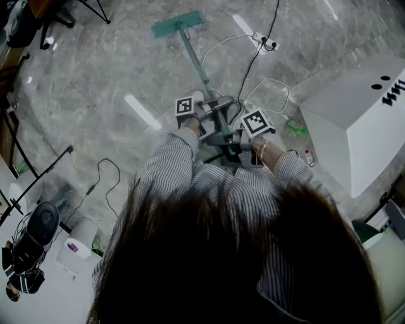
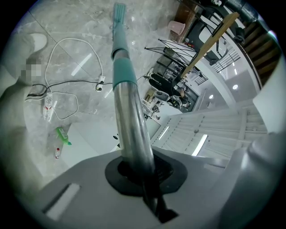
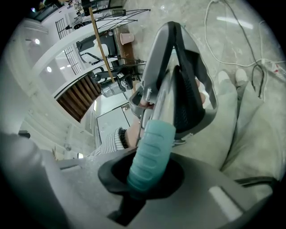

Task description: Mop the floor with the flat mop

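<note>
The flat mop's teal head [image 1: 178, 24] lies flat on the grey marble floor ahead of me, and its pole [image 1: 197, 63] slopes back to my hands. My left gripper [image 1: 212, 109] is shut on the steel pole [image 2: 132, 129] below a teal collar [image 2: 124, 74]; the mop head [image 2: 119, 11] shows far up that view. My right gripper [image 1: 231, 143] is lower on the handle, shut on the ribbed teal grip end [image 3: 149, 152]. The left gripper's grey body [image 3: 178, 76] fills the view just ahead of it.
A white power strip [image 1: 264, 42] with black and white cables [image 1: 253, 69] lies near the pole. At the right stands a white cabinet [image 1: 354, 120], with a green bottle [image 1: 294, 128] beside it. Stand legs [image 1: 44, 168] and a paper roll [image 1: 77, 243] are at the left.
</note>
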The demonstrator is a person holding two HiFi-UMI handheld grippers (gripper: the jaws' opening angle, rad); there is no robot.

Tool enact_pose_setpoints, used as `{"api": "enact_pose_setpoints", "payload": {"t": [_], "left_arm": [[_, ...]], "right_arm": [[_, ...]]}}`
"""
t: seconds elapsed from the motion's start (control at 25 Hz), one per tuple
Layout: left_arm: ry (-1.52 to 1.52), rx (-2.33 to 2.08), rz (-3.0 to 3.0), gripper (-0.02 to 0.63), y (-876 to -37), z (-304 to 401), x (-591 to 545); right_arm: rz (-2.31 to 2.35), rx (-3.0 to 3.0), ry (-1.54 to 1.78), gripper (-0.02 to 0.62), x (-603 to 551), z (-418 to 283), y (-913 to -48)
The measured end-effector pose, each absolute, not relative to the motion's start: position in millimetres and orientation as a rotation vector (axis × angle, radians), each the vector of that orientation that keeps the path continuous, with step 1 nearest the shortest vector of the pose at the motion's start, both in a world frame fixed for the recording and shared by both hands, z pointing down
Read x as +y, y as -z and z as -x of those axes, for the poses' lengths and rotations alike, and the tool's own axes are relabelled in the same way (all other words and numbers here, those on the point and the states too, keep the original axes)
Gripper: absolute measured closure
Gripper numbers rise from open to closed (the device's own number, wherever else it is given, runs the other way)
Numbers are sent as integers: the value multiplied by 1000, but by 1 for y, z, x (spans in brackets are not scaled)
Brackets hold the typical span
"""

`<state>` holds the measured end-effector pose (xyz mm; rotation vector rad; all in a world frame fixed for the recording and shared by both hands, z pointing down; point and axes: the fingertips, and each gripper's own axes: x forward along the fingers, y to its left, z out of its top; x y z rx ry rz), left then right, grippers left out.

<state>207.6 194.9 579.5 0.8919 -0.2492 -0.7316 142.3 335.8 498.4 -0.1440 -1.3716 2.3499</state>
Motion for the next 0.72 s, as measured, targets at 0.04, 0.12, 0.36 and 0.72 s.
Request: {"api": "enact_pose_setpoints", "payload": {"t": [0.04, 0.12, 0.36, 0.72], "left_arm": [[731, -247, -894, 598, -579, -208, 195], [727, -240, -897, 600, -577, -209, 196], [684, -201, -905, 600, -574, -218, 205], [655, -172, -898, 600, -579, -229, 200]], "right_arm": [[139, -1374, -2352, 565, 336, -143, -498], [128, -1380, -2362, 564, 335, -144, -496], [134, -1382, -2352, 565, 344, -145, -498], [129, -1375, -2372, 575, 337, -150, -502]]}}
